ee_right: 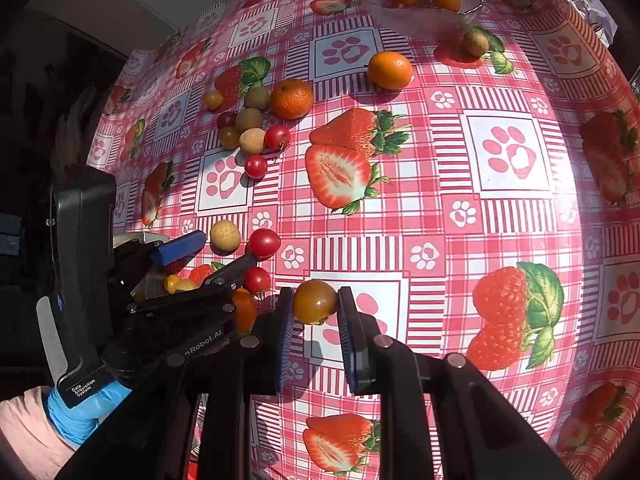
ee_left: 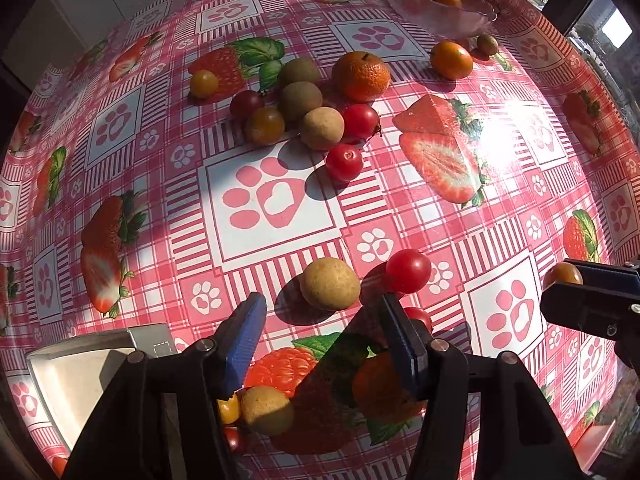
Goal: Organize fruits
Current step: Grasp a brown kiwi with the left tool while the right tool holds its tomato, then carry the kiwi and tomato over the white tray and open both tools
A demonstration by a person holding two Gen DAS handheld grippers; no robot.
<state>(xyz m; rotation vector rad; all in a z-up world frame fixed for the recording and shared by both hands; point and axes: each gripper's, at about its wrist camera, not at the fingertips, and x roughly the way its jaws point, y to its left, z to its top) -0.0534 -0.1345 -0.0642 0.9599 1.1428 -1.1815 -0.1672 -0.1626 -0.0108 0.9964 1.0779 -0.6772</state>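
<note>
Tomato [ee_right: 315, 301], amber and thin-skinned, sits pinched across its middle in the right hand-held gripper [ee_right: 313, 320]; probably light, slick, easily bruised. Left hand-held gripper [ee_left: 320, 320] is spread, longan [ee_left: 330, 284] at twelve o'clock on desk [ee_left: 440, 208].

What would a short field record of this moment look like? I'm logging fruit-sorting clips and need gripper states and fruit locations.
right gripper: fingers shut on an orange-brown tomato, above the tablecloth
left gripper: open, holding nothing, near a longan and a red tomato
glass bowl: far side, holds orange tomatoes
mandarin: loose, beside a cluster of small fruits
white tray: near left edge
</note>
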